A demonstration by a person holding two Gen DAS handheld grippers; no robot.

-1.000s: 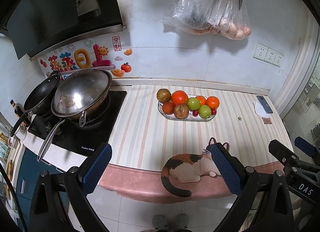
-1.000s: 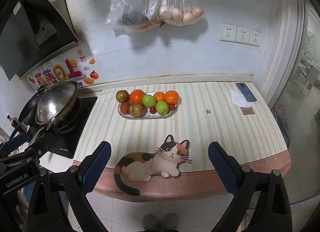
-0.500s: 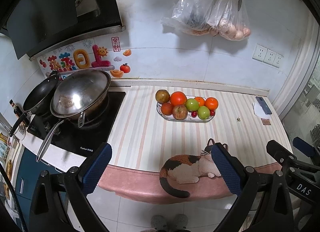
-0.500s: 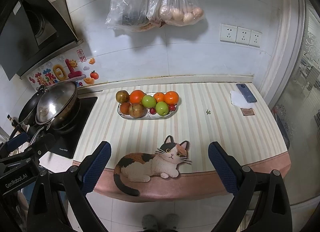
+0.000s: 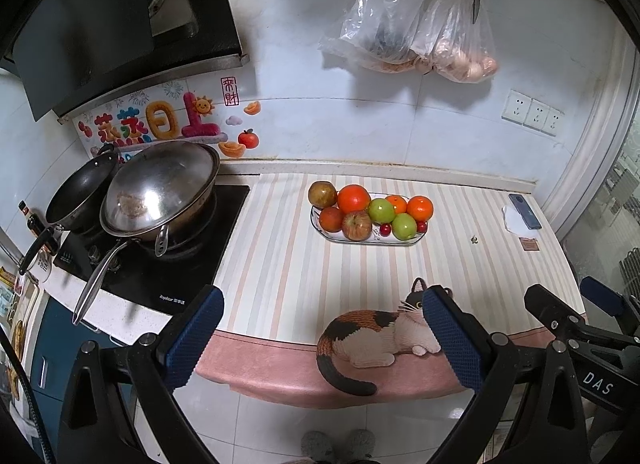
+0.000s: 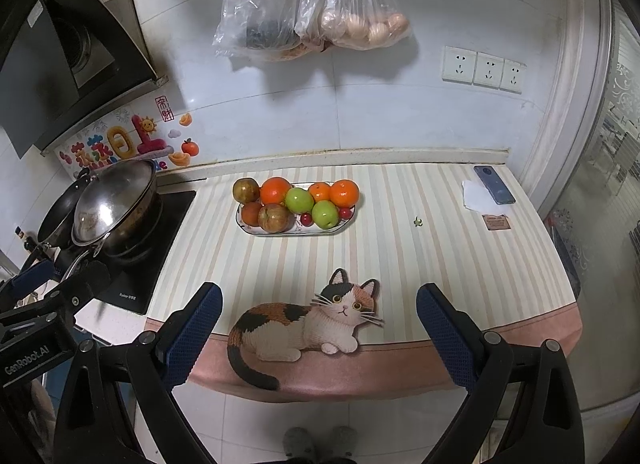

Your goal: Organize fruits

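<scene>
Green apples [image 6: 299, 199] – on plate [image 6: 256, 229]

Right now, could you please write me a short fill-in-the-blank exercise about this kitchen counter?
1. The fruits lie on an oval ____ on the striped counter.
2. Two of the fruits, the green apples, are ____ in colour.
3. The mat at the counter's front edge is shaped like a ____.
4. Both the left claw and the right claw are ____.

Missing words: plate; green; cat; open

left gripper [image 5: 320, 330]: fingers spread wide, holding nothing | right gripper [image 6: 319, 330]: fingers spread wide, holding nothing
</scene>
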